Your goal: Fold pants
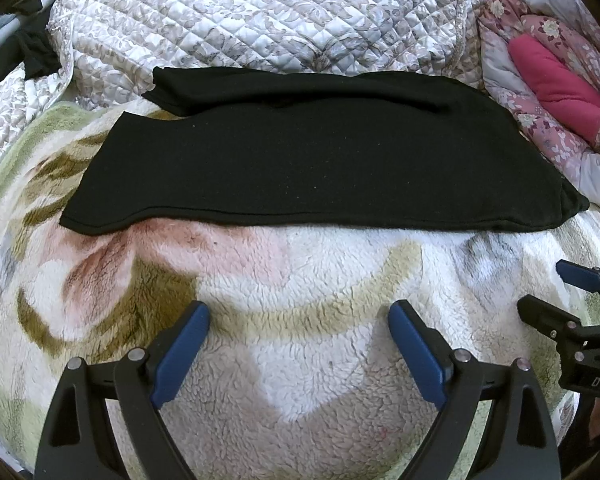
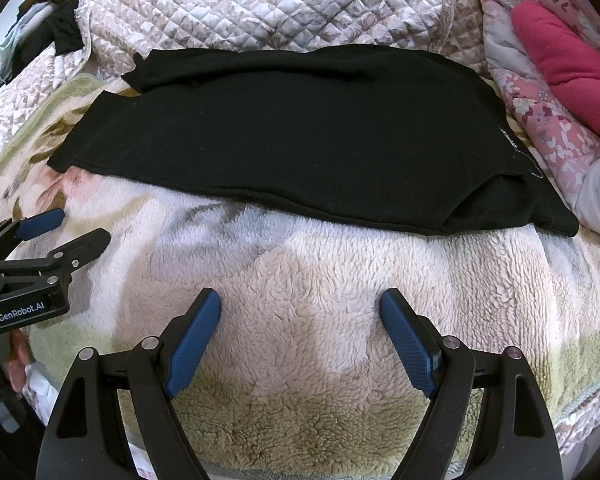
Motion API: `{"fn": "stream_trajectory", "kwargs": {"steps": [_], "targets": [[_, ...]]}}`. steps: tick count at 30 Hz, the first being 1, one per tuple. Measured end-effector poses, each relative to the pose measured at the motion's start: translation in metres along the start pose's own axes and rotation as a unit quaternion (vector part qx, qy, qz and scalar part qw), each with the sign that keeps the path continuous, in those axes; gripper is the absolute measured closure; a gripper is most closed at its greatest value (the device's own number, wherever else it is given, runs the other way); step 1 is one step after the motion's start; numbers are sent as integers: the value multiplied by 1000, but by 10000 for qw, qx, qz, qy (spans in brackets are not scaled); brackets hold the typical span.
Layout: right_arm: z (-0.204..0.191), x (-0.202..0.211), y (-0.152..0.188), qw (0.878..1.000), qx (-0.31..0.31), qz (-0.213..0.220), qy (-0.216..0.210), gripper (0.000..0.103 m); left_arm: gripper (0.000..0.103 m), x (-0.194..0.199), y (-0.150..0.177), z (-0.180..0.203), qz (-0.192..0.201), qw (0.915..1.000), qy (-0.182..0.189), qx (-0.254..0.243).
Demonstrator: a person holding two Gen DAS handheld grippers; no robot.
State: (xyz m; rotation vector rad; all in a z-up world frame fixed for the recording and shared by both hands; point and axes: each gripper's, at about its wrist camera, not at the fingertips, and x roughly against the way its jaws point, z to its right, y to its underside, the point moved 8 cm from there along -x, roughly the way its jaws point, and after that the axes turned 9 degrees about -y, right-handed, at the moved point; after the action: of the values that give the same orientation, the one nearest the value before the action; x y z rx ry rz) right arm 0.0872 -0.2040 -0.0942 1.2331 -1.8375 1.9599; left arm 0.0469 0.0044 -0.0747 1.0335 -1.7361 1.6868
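Here, black pants [image 1: 320, 160] laid flat across a fleece blanket [image 1: 300, 280] on the bed, long axis running left to right, already doubled leg over leg, with a second layer peeking out along the far edge. Waist end seemingly at the right, judging by the small label and bunched corner [image 2: 520, 196] visible in the right wrist view; hem ends at the left. Quilt [image 1: 240, 12] heaped at the far side, pink bedding [image 1: 560, 92] at the far right.

Left gripper [image 1: 300, 316] hovering over bare blanket, near of the pants, fingers spread wide, holding nothing. Right gripper [image 2: 300, 304] likewise: fingers wide apart, empty, near of the pants and not touching them. Each gripper visible at the edge of the other's view, side by side.

Likely between folds: lengthwise fold done, crosswise fold not yet begun. Next move probably calls for reaching forward to 1 end, pinching both layers at its 2 corners, then carrying that end over toward the other, keeping edges aligned. Thin fabric on plush fleece may drag and bunch.
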Motion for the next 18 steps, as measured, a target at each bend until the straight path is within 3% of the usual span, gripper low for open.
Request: {"fn": "stream_trajectory", "kwargs": {"steps": [18], "targets": [[0,0,0,10000,2,-15,-7,21,10,4,-1,2,-16,10000,0,5]]}}
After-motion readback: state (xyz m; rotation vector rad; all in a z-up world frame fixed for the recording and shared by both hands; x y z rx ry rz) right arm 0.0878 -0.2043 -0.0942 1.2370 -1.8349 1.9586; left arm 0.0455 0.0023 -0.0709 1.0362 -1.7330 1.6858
